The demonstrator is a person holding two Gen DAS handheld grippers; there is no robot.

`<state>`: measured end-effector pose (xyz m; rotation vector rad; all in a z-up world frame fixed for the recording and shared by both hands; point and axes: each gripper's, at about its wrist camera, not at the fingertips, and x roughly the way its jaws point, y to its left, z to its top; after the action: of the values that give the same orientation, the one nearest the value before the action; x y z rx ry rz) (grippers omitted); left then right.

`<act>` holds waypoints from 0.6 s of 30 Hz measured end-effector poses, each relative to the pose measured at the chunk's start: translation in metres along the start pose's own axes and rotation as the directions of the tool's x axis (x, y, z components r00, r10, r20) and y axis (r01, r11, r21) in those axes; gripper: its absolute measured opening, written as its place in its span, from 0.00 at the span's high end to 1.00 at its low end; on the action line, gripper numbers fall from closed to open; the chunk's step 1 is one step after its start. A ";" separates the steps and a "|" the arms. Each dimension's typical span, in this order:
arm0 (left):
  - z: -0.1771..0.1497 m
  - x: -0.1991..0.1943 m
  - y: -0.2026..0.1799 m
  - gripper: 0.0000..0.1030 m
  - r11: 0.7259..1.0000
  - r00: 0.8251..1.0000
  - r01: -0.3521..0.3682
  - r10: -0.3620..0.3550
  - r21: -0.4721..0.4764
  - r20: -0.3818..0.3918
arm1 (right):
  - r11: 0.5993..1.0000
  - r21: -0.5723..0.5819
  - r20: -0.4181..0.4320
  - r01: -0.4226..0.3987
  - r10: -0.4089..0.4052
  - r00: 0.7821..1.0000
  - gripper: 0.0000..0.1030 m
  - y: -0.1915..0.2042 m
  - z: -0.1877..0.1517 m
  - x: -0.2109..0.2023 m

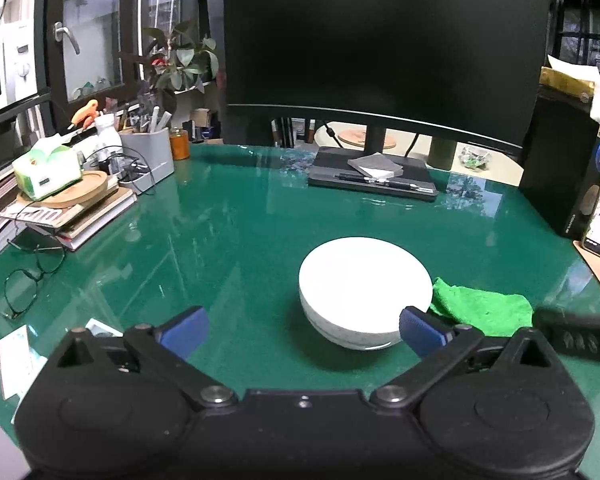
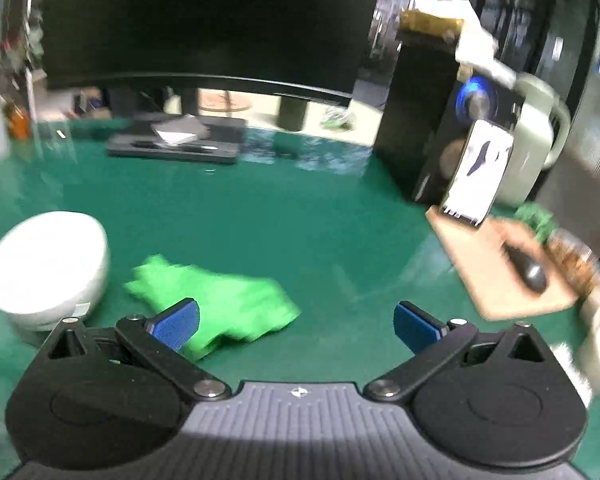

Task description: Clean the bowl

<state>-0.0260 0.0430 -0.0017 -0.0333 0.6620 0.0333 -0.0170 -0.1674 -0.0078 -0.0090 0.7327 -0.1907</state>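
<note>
Right now the white bowl (image 1: 364, 288) stands upright on the green counter (image 1: 220, 240), with the green cloth (image 1: 484, 310) lying crumpled just beside it on its right, touching or nearly touching its wall. Your left hand-held gripper (image 1: 302, 330) is spread wide and holds nothing; its right pad sits close to the bowl's near side. Your right hand-held gripper (image 2: 296, 324) is also spread and empty, hanging low over the cloth (image 2: 216, 300) with its left pad above the cloth's near edge — the right wrist view is blurred, so finer contact cannot be judged.

Whether the bowl's inside is soiled or already wiped, you cannot tell from here: it reads as plain white. This layout fits a cloth waiting to be picked up as well as one laid down after wiping.

If wiping is still ahead, a few things would serve you. Centre the right pads over a thick fold of cloth instead of a thin edge, so it does not slip out. Steady the bowl's rim with the left pads — the glossy counter looks slick, and the bowl could skate. Keep clear of the phone (image 2: 476, 172) on its wooden stand to your right.
</note>
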 end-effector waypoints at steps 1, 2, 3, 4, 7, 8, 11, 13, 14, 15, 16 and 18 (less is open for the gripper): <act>-0.001 0.001 0.000 0.01 1.000 1.000 0.005 -0.005 0.000 -0.010 | 1.000 0.025 -0.035 -0.019 0.019 0.999 0.00 0.000 -0.004 0.001; -0.002 0.001 0.000 0.01 1.000 1.000 0.007 -0.007 0.003 -0.014 | 0.998 0.050 -0.070 -0.036 0.039 0.997 0.00 0.000 -0.008 0.003; -0.003 0.001 -0.001 0.01 1.000 1.000 0.008 -0.008 0.007 -0.017 | 0.997 0.060 -0.085 -0.044 0.049 0.995 0.00 0.001 -0.010 0.003; -0.004 0.001 -0.002 0.01 1.000 1.000 0.010 -0.010 0.010 -0.021 | 0.996 0.076 -0.109 -0.051 0.059 0.992 0.00 0.003 -0.012 0.006; -0.006 0.001 -0.003 0.01 1.000 0.999 0.014 -0.014 0.020 -0.030 | 0.993 0.115 -0.137 -0.038 0.054 0.989 0.00 0.008 -0.020 0.007; -0.007 0.000 -0.004 0.01 1.000 0.999 0.016 -0.015 0.024 -0.034 | 0.992 0.117 -0.138 -0.037 0.054 0.989 0.00 0.007 -0.020 0.008; -0.008 -0.002 -0.006 0.01 0.999 0.999 0.014 -0.013 0.034 -0.029 | 0.992 0.120 -0.139 -0.044 0.060 0.989 0.00 0.007 -0.021 0.010; -0.008 -0.003 -0.008 0.01 0.999 1.000 0.013 -0.012 0.036 -0.028 | 0.991 0.123 -0.137 -0.049 0.066 0.988 0.00 0.007 -0.021 0.010; -0.008 -0.003 -0.009 0.01 0.999 0.999 0.015 -0.014 0.038 -0.029 | 0.991 0.121 -0.134 -0.048 0.064 0.989 0.00 0.006 -0.021 0.010; -0.008 -0.003 -0.010 0.01 0.999 0.999 0.018 -0.016 0.038 -0.031 | 0.992 0.119 -0.131 -0.046 0.062 0.989 0.00 0.006 -0.021 0.010; -0.007 -0.002 -0.010 0.01 0.999 0.999 0.021 -0.020 0.038 -0.034 | 0.992 0.117 -0.129 -0.044 0.059 0.990 0.00 0.005 -0.021 0.010; -0.008 -0.001 -0.011 0.01 0.999 0.999 0.027 -0.025 0.036 -0.045 | 0.994 0.107 -0.121 -0.038 0.051 0.991 0.00 0.004 -0.022 0.008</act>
<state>-0.0311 0.0319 -0.0068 -0.0074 0.7063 -0.0047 -0.0249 -0.1633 -0.0294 0.1200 0.8449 -0.1879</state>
